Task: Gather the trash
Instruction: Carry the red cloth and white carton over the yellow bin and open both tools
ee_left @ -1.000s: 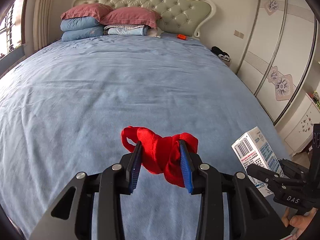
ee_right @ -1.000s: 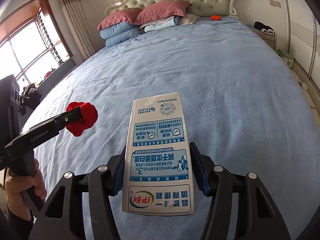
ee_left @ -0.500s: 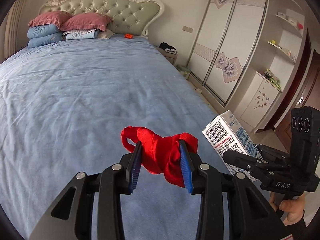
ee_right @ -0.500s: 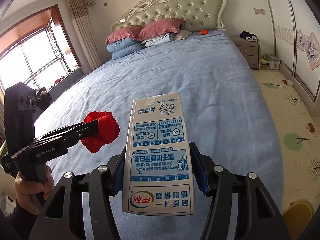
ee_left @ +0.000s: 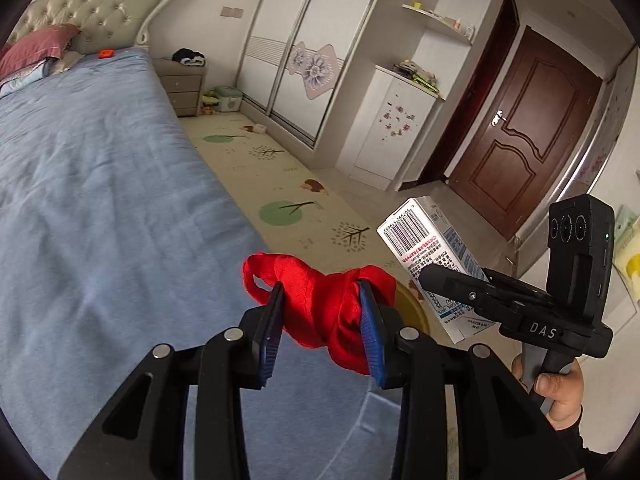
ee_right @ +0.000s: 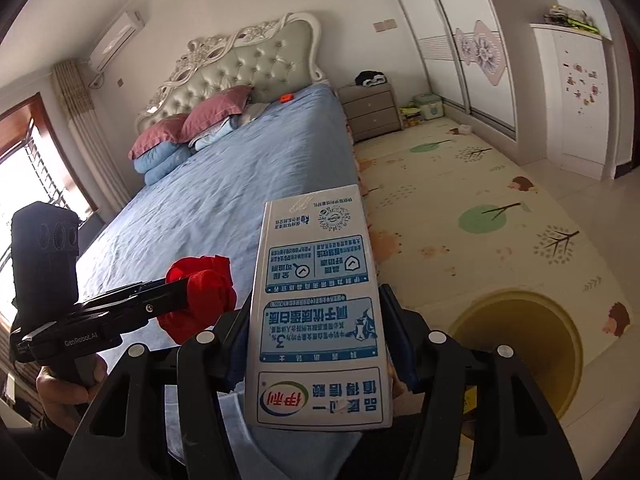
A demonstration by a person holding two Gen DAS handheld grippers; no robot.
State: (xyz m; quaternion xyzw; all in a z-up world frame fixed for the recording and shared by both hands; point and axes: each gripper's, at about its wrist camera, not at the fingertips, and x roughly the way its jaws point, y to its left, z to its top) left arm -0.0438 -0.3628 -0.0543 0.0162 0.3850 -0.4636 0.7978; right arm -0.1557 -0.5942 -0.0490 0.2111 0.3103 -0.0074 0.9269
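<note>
My left gripper [ee_left: 320, 312] is shut on a crumpled red cloth [ee_left: 320, 300], held in the air over the corner of the blue bed [ee_left: 100, 200]. My right gripper [ee_right: 320, 340] is shut on a white and blue milk carton [ee_right: 320, 280], also held up near the bed's corner. The carton [ee_left: 432, 256] and right gripper show at the right of the left wrist view. The red cloth [ee_right: 200, 296] shows at the left of the right wrist view. A yellow round bin [ee_right: 520, 344] stands open on the floor below and right of the carton.
Pillows [ee_right: 192, 128] lie at the headboard. A small orange object [ee_right: 286, 98] rests on the bed near them. A grey nightstand [ee_right: 372, 112], white wardrobes [ee_left: 300, 48] and a brown door [ee_left: 520, 132] line the room. A patterned play mat [ee_right: 460, 200] covers the floor.
Both grippers have swung right, away from over the bed toward the floor beside it. The yellow bin, wardrobe and door have come into view. Both grips are unchanged.
</note>
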